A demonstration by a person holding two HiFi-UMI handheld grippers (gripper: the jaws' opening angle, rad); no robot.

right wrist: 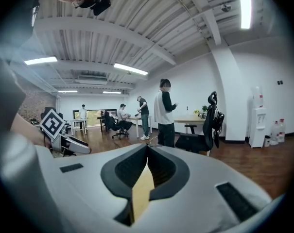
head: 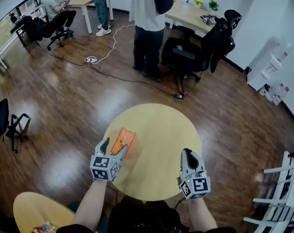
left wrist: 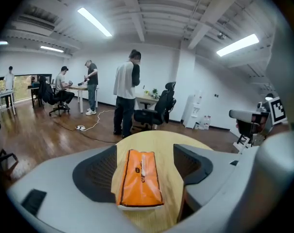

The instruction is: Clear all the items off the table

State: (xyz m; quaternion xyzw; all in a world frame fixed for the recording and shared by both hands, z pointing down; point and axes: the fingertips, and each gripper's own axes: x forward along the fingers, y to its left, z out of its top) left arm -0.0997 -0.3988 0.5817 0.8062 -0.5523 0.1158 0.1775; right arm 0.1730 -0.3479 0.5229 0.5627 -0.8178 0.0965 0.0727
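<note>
An orange flat packet (head: 123,141) lies on the round yellow table (head: 161,169), toward its left side. My left gripper (head: 114,147) stands open at the packet's near end. In the left gripper view the orange packet (left wrist: 139,178) lies between the two dark pads (left wrist: 95,174) with gaps on both sides, so nothing presses on it. My right gripper (head: 187,152) hovers over the table's right part, shut with nothing in it. In the right gripper view the right gripper (right wrist: 147,148) shows its tips meeting over the yellow tabletop.
A standing person (head: 147,18) and a black office chair (head: 195,52) are beyond the table. A second yellow table (head: 35,210) with small items sits at the lower left. White racks (head: 278,188) stand at the right. A cable (head: 108,47) runs over the wooden floor.
</note>
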